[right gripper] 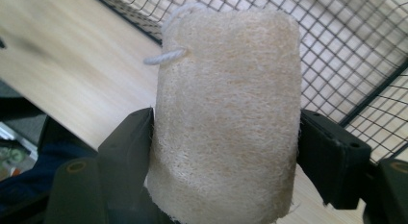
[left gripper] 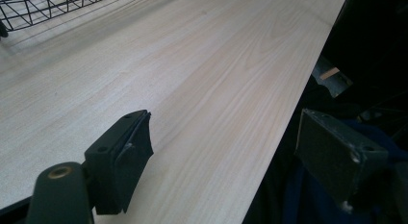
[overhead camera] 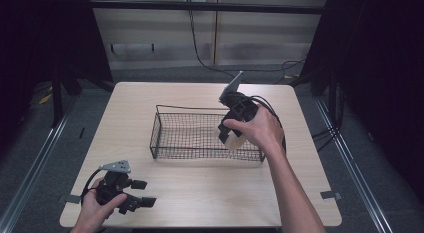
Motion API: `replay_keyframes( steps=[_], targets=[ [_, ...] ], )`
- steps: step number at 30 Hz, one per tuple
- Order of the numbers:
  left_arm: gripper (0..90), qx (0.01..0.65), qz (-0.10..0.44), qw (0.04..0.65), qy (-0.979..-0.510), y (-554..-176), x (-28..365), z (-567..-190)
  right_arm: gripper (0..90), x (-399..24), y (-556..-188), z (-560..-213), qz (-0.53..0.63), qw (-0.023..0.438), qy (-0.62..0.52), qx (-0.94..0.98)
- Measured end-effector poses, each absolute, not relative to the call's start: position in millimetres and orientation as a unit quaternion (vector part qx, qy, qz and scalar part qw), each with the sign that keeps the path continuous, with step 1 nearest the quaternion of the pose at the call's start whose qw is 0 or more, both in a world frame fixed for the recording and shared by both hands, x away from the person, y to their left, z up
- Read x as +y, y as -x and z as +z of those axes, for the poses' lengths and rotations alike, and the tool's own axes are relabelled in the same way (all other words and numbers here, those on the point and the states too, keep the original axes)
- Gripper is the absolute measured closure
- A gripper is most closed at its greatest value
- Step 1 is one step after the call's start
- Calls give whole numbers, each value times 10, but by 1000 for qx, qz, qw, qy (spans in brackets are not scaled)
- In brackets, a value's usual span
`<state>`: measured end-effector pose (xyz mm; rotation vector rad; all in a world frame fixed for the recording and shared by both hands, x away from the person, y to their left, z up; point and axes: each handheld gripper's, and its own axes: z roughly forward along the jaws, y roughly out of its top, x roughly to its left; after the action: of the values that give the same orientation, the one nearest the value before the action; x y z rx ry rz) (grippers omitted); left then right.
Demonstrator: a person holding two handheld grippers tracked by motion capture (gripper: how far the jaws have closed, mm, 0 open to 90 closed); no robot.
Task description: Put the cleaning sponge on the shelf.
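The wooden table [overhead camera: 200, 193] is sitting pretty bare, with loads of open surface in front of the wire basket [overhead camera: 190, 138] and along both sides of it. The left gripper [overhead camera: 142, 193] is hanging out right at the near left corner, jaws spread wide with nothing between them; in the left gripper view one jaw is over the tabletop and the other is poking out past the table's edge (so it's really hugging that rim).

The right gripper [overhead camera: 231, 135] is hovering over the right end of the basket, just above the mesh, with the right hand [overhead camera: 260, 130] wrapped around it. Its jaws are pinching a loofah sponge [right gripper: 226, 113] from both sides, one jaw pressing on each long flank.

The loofah is a pale, fibrous block, and its long axis is running straight out along the jaws, away from the hand, in the right gripper view. The far end is carrying a little white string loop [right gripper: 166, 56] and is sticking out toward the basket's mesh, while the near end is sitting back between the jaws.
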<state>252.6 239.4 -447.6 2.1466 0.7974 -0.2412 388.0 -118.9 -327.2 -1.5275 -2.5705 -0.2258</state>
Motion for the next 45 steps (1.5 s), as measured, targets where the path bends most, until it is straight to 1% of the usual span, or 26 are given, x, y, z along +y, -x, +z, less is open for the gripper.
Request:
replay_keyframes(
  steps=[12,35,42,45],
  targets=[
    [196,317,-96,408,-851,-2523,2393,-4476,249,-1324,-3972,-3312,-83,58,553,-827],
    [196,318,-96,408,-850,-2521,2392,-4475,249,-1612,-4072,-3499,-99,63,625,-772],
    [197,318,-95,406,-851,-2525,2393,-4477,249,-1673,-4107,-3568,-95,54,643,-758],
    [197,320,-96,406,-851,-2524,2393,-4477,249,-1691,-4121,-3623,-92,42,648,-755]
  ],
)
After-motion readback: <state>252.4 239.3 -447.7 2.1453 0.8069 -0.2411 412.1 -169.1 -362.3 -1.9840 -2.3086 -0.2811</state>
